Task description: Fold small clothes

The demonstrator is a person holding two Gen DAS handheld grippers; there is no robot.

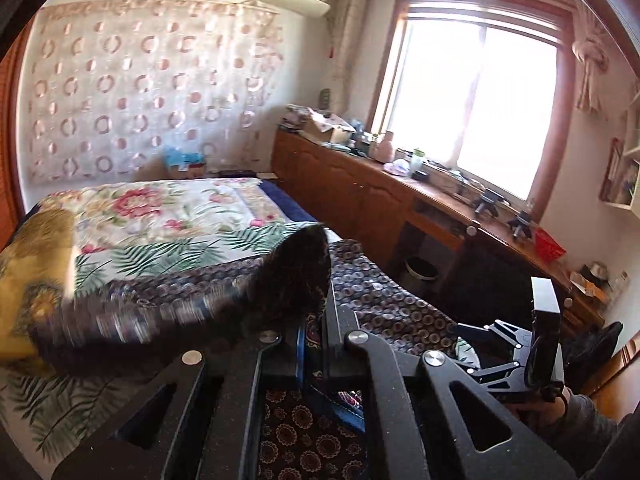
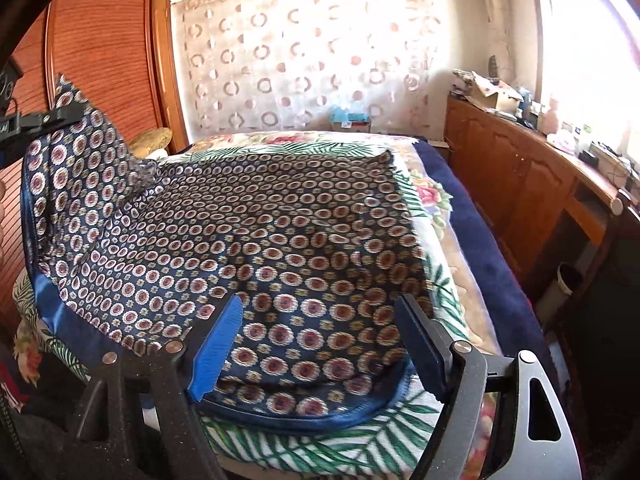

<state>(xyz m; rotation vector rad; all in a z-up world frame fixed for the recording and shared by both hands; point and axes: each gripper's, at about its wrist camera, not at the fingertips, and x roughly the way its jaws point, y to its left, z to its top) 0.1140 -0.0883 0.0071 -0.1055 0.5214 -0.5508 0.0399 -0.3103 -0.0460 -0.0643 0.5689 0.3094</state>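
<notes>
One fold is underway: left tongs (image 2: 60, 116) pinch the patterned cloth's (image 2: 260, 220) raised corner; right tongs (image 2: 320, 344) are spread over its edge nearest the bed's (image 2: 472, 240) foot.

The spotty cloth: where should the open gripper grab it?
Probably the blue-trimmed near hem of the cloth, coming in low from the bed's near edge. That edge lies flat and free between the open right gripper, while the left gripper holds the far corner up.
</notes>
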